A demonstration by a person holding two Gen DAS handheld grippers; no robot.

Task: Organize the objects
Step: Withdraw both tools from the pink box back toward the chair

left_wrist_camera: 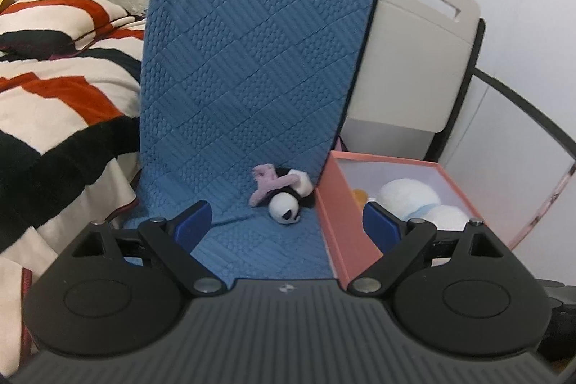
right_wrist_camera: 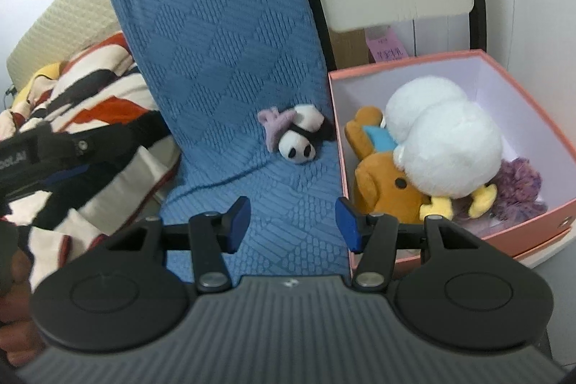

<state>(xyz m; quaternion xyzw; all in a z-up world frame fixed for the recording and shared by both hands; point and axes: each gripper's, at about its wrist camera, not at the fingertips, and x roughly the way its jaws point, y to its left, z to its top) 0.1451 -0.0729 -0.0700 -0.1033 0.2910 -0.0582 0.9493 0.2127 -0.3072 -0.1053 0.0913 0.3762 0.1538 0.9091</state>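
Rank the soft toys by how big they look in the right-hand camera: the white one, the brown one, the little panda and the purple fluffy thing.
1. White plush
2. Brown plush, partly hidden under the white one
3. Panda and purple fluffy toy: about alike; the purple one is partly hidden, so unranked.

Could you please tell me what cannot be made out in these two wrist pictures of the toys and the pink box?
- Right wrist view: the brown plush is partly covered by the white plush.
- Left wrist view: the pink box hides most of its contents behind its near wall and the left gripper.
- Right wrist view: the pink label is too blurred to read.
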